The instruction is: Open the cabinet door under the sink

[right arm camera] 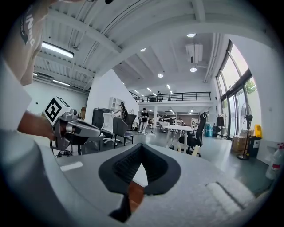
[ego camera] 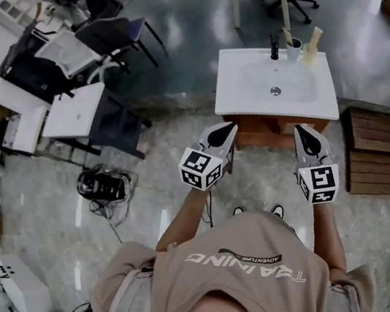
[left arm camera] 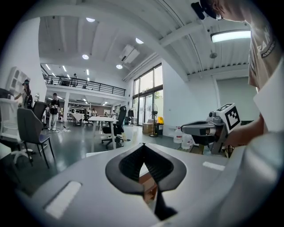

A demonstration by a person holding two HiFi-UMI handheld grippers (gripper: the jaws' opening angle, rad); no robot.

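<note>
Glossy grey floor (ego camera: 186,31) carries a white sink (ego camera: 277,84) on a wooden cabinet (ego camera: 269,133). The left hand-held gripper (ego camera: 223,130) and right hand-held gripper (ego camera: 304,133) are held side by side before the cabinet front. Both have their jaws closed with nothing between them. From above, the cabinet door face cannot be seen.

Right claw (right arm camera: 141,147), jaws tip to tip
</note>
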